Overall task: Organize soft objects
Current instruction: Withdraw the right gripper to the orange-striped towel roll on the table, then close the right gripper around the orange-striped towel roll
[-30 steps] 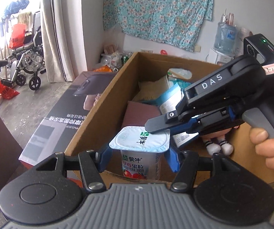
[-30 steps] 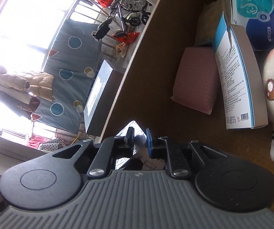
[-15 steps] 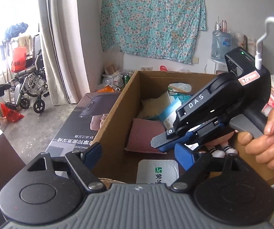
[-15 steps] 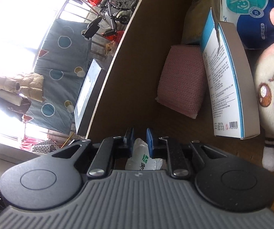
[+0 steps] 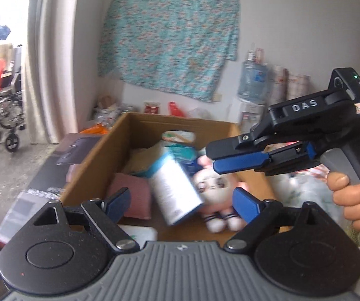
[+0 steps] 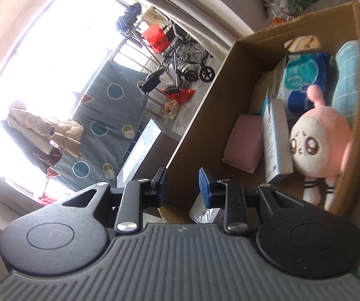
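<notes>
An open cardboard box [image 5: 92,160] [image 6: 200,125] holds a pink plush doll [image 5: 212,183] [image 6: 317,145], a pink cushion [image 5: 132,193] [image 6: 245,145], a white-and-blue carton [image 5: 172,188] [image 6: 276,140] and a blue tissue pack [image 6: 302,80]. A yogurt cup [image 5: 139,233] [image 6: 205,214] lies at the box's near end, free of both grippers. My left gripper [image 5: 182,203] hovers above that end, its jaws opening wide with nothing between them. My right gripper [image 5: 213,159] [image 6: 183,183] is over the box, its jaws opening and empty.
A flat black carton [image 5: 42,183] lies along the box's left side. A wheelchair [image 5: 1,115] stands by the curtain [image 5: 52,75]. Behind the box are bags and a water bottle [image 5: 252,82]. A hand [image 5: 355,195] grips the right gripper's handle.
The left gripper opened and let go of the yogurt cup, which now lies in the box. The right gripper's jaws parted from the cup. Both grippers rose and drew back.
</notes>
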Available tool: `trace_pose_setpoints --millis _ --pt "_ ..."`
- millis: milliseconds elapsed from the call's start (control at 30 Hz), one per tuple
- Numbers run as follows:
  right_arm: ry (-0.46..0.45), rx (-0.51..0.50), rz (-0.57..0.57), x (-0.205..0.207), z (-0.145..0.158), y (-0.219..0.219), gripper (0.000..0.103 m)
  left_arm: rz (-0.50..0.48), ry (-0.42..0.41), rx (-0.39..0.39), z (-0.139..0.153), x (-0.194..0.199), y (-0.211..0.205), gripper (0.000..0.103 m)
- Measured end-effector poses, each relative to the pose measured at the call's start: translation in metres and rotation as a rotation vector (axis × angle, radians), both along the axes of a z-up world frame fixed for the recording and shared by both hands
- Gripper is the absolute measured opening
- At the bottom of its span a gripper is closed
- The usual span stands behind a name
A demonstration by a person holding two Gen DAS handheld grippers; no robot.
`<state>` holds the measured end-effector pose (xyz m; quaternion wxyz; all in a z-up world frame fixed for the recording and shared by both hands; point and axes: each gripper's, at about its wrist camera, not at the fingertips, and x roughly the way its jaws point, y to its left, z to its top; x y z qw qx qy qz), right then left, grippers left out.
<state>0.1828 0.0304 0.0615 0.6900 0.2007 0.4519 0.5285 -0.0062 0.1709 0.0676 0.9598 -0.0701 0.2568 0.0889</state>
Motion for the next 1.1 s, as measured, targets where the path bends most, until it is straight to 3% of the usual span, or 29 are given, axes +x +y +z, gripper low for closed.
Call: trace_pose_setpoints --millis 200,300,433,600,767,900,967,1100 --pt "-0.172 -0.073 -0.213 -0.008 0.032 -0.111 0.041 -0.176 -0.042 -0.029 0.0 0.027 -0.057 0.091" --pt "-0.229 -0.141 -0.328 -0.011 0.042 -0.166 0.041 -0.259 -0.055 -0.022 -0.008 0.043 -0.091 0.091" --pt "-0.274 -0.214 -0.442 -0.016 0.042 -0.231 0.047 -0.344 -0.047 0.013 -0.023 0.069 -0.136 0.091" --pt "-0.286 -0.304 -0.539 -0.014 0.026 -0.289 0.053 -0.432 0.0 -0.007 -0.039 0.1 -0.176 0.091" --pt "-0.305 -0.414 -0.525 0.012 0.009 -0.316 0.057 -0.521 0.06 0.067 -0.052 0.133 -0.224 0.091" --pt "-0.422 -0.566 -0.415 0.049 0.0 -0.308 0.079 -0.557 0.115 0.105 -0.059 0.154 -0.25 0.091" --pt "-0.464 -0.628 -0.357 0.073 -0.009 -0.3 0.08 -0.561 0.137 0.118 -0.06 0.161 -0.256 0.09" --pt "-0.456 -0.693 -0.29 0.127 -0.039 -0.288 0.08 -0.573 0.175 0.203 -0.062 0.176 -0.268 0.09"
